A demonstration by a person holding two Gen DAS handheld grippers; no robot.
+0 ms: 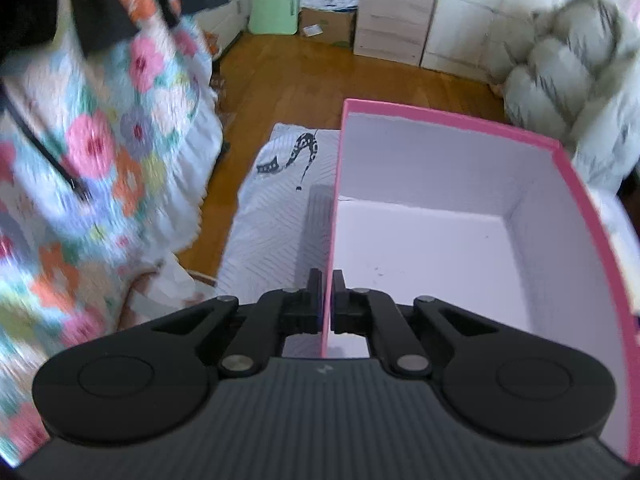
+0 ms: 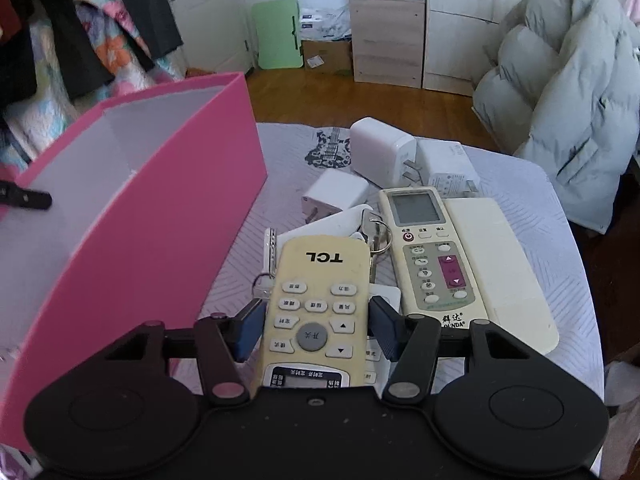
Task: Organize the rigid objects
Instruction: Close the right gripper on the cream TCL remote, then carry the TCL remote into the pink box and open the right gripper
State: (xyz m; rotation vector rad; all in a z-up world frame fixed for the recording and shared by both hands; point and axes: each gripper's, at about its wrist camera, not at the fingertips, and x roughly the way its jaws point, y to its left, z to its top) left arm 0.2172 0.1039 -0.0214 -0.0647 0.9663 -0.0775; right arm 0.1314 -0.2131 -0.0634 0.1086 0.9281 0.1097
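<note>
My left gripper [image 1: 327, 300] is shut on the left wall of a pink box [image 1: 440, 248] with a white, empty inside; the box looks tilted. The same pink box [image 2: 152, 224] fills the left of the right wrist view, where a left fingertip [image 2: 28, 199] shows over its wall. My right gripper [image 2: 316, 320] has its blue pads on both sides of a yellowed TCL remote [image 2: 318, 304], gripping it. A white Qunda remote [image 2: 430, 252], a cream remote [image 2: 500, 268], keys [image 2: 374, 236] and white chargers [image 2: 380, 152] lie on the small table beyond.
The table has a pale patterned cloth [image 2: 532, 196] with rounded edges. A grey puffer coat [image 2: 568, 100] is at the right, a floral quilt [image 1: 100, 152] at the left. Wooden floor, a cabinet [image 2: 386, 36] and a green board [image 2: 278, 34] lie behind.
</note>
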